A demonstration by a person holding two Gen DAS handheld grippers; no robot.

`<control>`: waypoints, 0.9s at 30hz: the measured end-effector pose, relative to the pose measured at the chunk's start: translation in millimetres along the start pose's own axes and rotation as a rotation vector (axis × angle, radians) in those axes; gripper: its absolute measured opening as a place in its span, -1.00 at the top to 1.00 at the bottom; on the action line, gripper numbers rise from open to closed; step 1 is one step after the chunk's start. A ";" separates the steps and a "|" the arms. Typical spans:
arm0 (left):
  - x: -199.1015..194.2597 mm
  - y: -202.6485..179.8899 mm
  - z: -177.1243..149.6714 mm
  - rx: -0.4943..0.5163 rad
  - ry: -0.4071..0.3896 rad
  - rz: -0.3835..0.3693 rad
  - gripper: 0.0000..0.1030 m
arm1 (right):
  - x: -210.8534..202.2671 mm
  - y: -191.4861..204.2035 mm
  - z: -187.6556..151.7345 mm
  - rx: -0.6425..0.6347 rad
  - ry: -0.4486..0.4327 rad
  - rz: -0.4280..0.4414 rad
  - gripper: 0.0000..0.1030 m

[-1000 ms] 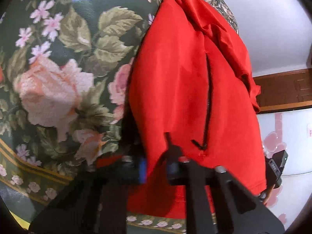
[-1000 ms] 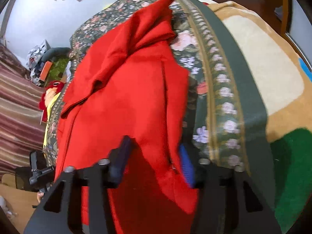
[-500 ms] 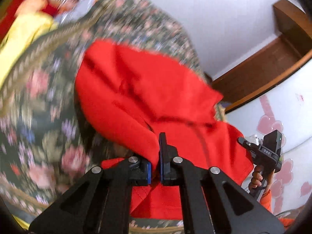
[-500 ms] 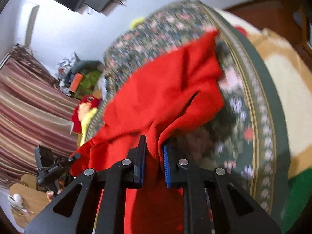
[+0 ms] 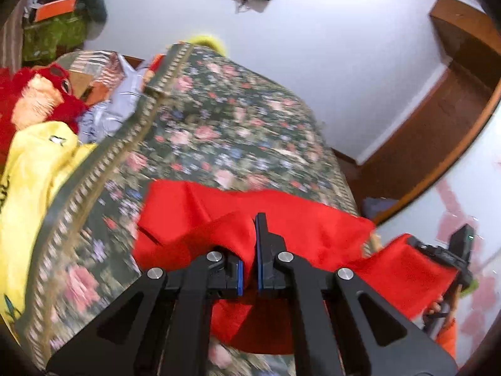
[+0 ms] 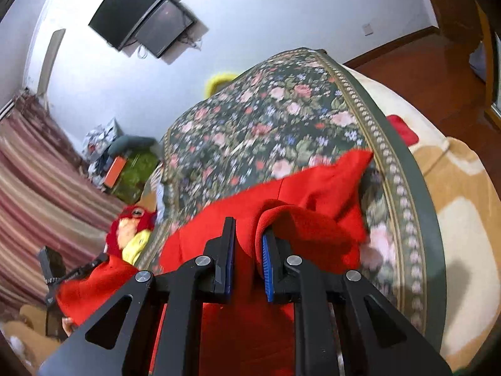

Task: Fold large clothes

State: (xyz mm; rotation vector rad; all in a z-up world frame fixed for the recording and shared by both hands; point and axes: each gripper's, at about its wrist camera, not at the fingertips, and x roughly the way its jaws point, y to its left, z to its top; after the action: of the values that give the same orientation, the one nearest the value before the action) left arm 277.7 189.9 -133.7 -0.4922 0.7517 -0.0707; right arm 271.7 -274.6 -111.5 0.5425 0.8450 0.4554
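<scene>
A large red garment lies bunched near the front of a dark floral bedspread. My left gripper is shut on a fold of its red cloth and holds it lifted. My right gripper is shut on another fold of the red garment, which drapes over its right finger. Each gripper shows small at the edge of the other's view, the right one and the left one, with red cloth stretched between them.
A yellow garment, a red plush toy and grey-blue cloth lie at the bedspread's left side. A beige blanket lies to its right. Screens hang on the far wall. Wooden furniture stands at right.
Both grippers closed on the garment's near edge, then lifted and pulled it toward me. The garment left the far part of the bedspread and is now bunched near the front.
</scene>
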 end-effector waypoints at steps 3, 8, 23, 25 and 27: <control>23.2 16.0 19.2 -0.012 -0.001 0.056 0.91 | 16.9 -9.1 16.1 0.023 0.001 -0.018 0.74; 63.7 36.3 36.8 -0.018 0.004 0.126 0.91 | 50.2 -20.0 38.8 0.032 0.008 -0.066 0.74; 164.3 99.4 15.7 -0.052 0.164 0.287 0.84 | 91.5 -68.6 49.1 0.065 0.064 -0.175 0.61; 165.1 109.2 12.2 -0.061 0.180 0.309 0.82 | 79.3 -82.8 52.0 0.094 0.027 -0.298 0.49; 160.3 116.6 9.2 -0.082 0.193 0.292 0.79 | 68.5 -101.5 53.6 0.150 0.041 -0.323 0.49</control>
State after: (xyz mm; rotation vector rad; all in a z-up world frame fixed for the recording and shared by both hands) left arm 388.5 259.2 -283.0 -0.4526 1.0122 0.1880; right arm 370.7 -327.9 -183.7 0.5242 0.9912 0.1081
